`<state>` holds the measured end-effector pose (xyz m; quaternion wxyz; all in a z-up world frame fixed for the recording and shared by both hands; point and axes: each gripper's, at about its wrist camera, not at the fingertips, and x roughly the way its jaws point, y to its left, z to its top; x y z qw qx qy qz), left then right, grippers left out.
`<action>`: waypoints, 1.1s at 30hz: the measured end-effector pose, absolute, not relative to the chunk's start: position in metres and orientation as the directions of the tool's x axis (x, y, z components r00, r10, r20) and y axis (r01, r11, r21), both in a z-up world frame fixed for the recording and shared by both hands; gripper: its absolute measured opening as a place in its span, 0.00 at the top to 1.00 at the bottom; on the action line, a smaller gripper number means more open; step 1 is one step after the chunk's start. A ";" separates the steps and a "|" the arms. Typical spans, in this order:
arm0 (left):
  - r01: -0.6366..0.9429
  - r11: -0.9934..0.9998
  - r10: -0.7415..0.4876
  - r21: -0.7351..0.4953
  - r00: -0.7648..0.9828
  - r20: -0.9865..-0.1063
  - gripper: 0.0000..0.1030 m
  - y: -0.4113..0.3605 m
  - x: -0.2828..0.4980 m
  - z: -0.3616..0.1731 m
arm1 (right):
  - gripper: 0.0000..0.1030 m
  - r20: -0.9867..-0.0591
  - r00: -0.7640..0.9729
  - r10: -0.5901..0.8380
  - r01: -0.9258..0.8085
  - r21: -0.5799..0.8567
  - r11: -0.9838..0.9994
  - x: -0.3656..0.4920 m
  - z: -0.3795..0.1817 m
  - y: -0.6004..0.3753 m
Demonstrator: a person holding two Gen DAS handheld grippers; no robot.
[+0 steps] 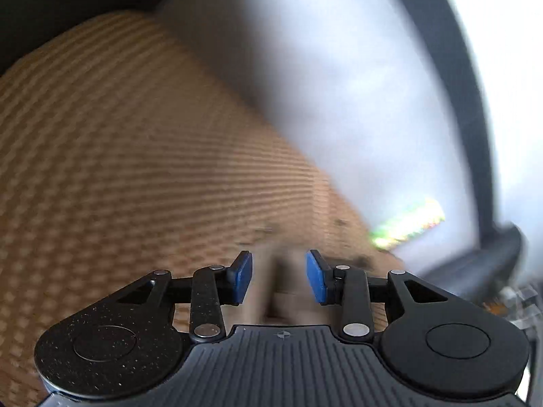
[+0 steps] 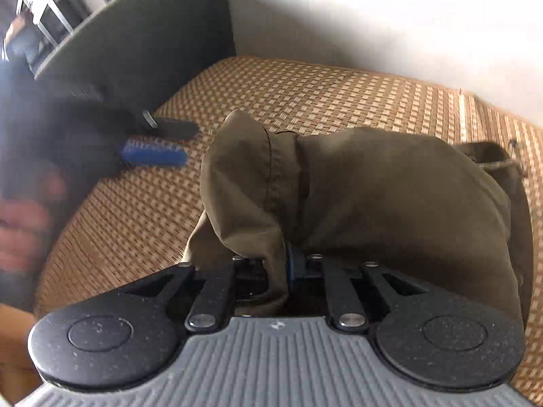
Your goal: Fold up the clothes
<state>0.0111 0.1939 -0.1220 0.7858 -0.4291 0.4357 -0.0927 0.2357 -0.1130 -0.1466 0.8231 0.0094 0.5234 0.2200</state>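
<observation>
A crumpled olive-brown cotton garment with a stitched hem lies heaped on a woven tan-and-cream checked mat, its bulk piled just ahead of the right claw and spilling toward the right side of the right wrist view. One fold of the cloth hangs down between the right claw's black linkage fingers, covering the left pad; the blue right pad shows only as a sliver against the fabric, and whether the pads press on the cloth cannot be told. Near the garment's left edge, in the same view, the left claw appears blurred over the mat, with a blue ribbed pad facing the camera and a person's hand behind it, out of focus. In the left wrist view the left claw stands with its two blue pads apart and nothing gripped between them; only blurred mat and a smear of brownish cloth lie below the gap. Beyond the mat rises a pale wall, and a dark panel stands at the mat's far left corner
</observation>
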 end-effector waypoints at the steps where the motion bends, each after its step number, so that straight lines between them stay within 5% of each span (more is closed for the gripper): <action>1: -0.192 0.612 -0.558 -0.767 0.582 -0.592 0.51 0.184 0.018 -0.114 | 0.76 -0.860 0.366 0.356 -0.380 0.211 0.900 0.232 -0.148 -0.107; 5: -0.129 0.613 -0.668 -0.779 0.441 -0.599 0.50 0.151 0.046 -0.111 | 0.57 -0.836 0.437 0.331 -0.482 0.093 0.871 0.210 -0.152 -0.093; 8: -0.207 0.695 -0.611 -0.688 0.335 -0.718 0.51 0.145 0.065 -0.135 | 0.56 -0.803 0.490 0.340 -0.517 0.047 0.855 0.197 -0.155 -0.094; 9: -0.229 0.732 -0.573 -0.641 0.301 -0.762 0.56 0.144 0.068 -0.144 | 0.53 -0.791 0.502 0.348 -0.527 0.039 0.849 0.193 -0.155 -0.095; 10: -0.243 0.745 -0.556 -0.621 0.287 -0.780 0.70 0.146 0.066 -0.151 | 0.51 -0.782 0.504 0.368 -0.535 0.052 0.843 0.190 -0.154 -0.098; 15: -0.278 0.735 -0.554 -0.619 0.282 -0.784 0.80 0.162 0.049 -0.166 | 0.48 -0.721 0.462 0.516 -0.517 0.254 0.817 0.166 -0.119 -0.139; 18: -0.289 0.731 -0.555 -0.618 0.275 -0.785 0.85 0.163 0.048 -0.172 | 0.61 -0.656 0.528 0.539 -0.427 0.344 0.836 0.144 -0.088 -0.182; 20: -0.277 0.744 -0.547 -0.608 0.269 -0.793 0.85 0.160 0.043 -0.166 | 0.79 -0.655 0.564 0.504 -0.373 0.342 0.862 0.130 -0.081 -0.199; 27: -0.245 0.826 -0.457 -0.508 0.237 -0.857 0.85 0.118 0.080 -0.196 | 0.79 -0.774 0.424 0.469 -0.528 0.209 0.823 0.103 -0.142 -0.127; 31: -0.265 0.837 -0.424 -0.479 0.239 -0.874 0.78 0.112 0.079 -0.211 | 1.00 -0.787 0.425 0.448 -0.492 0.215 0.844 0.109 -0.180 -0.105; 33: -0.283 0.832 -0.414 -0.478 0.257 -0.873 0.77 0.116 0.072 -0.209 | 1.00 -0.782 0.431 0.451 -0.520 0.194 0.832 0.109 -0.188 -0.097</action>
